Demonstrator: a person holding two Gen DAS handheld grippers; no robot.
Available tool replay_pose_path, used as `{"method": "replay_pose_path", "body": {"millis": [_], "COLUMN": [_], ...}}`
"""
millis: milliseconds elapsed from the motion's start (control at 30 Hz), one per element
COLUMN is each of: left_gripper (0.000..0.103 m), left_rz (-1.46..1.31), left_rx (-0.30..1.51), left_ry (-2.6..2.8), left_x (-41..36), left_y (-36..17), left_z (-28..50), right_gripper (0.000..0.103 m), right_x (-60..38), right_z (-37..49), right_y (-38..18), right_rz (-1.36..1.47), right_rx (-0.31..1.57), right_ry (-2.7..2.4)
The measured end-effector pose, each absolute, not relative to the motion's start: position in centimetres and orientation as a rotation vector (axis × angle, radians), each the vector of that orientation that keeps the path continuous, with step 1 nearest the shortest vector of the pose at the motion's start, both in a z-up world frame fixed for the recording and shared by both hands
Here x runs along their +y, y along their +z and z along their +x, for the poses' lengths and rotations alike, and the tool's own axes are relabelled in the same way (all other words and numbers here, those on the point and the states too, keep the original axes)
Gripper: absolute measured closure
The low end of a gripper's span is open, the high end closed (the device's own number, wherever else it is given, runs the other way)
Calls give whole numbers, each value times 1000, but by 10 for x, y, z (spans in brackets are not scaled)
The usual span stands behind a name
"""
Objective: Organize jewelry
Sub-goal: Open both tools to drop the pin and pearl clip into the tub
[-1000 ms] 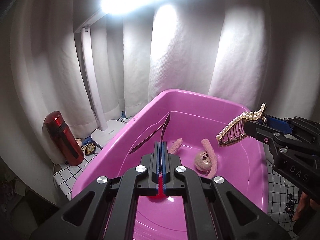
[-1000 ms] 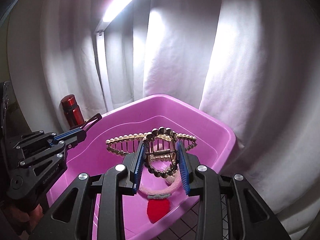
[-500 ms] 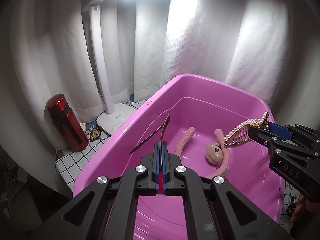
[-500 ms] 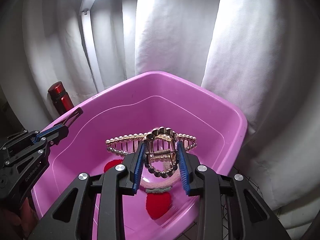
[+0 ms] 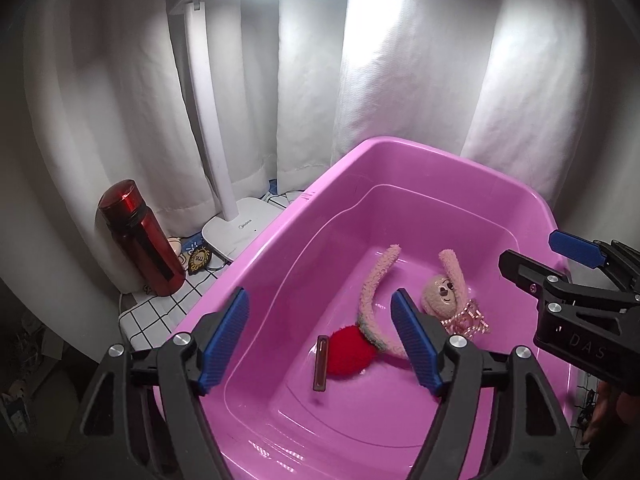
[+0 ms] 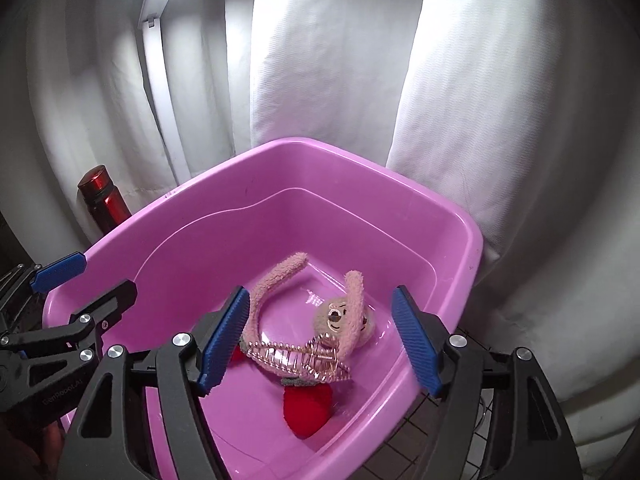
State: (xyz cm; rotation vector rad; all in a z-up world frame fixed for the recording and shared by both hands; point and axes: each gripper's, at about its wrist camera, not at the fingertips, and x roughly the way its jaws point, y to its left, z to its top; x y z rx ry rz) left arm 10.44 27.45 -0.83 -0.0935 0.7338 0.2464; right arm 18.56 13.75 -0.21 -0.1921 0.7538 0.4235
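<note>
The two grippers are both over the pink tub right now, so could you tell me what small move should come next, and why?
Probably lift both out and away. The left gripper and right gripper have their jaws opening with nothing between them; the dark barrette and pearl claw clip already lie in the pink tub beside the plush hair tie. I'd raise them clear of the rim to fetch other pieces.
</note>
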Motion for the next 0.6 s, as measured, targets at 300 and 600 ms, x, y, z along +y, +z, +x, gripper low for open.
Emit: {"method": "replay_pose_path", "body": {"millis": [300,600], "left_gripper": [8,8], "left_rz": [-90,-98], "left_rx": [747,755], "left_ry": [274,280], "left_x": [276,280], "left_y": [-6,-5], "left_z": [103,99], "right_gripper": [34,34], "right_x": [136,134], "right_z": [182,177], "right_y": [-2,0], "right_rz": [-193,-177], "right_rx": [756,754], "right_ry": [419,415]}}
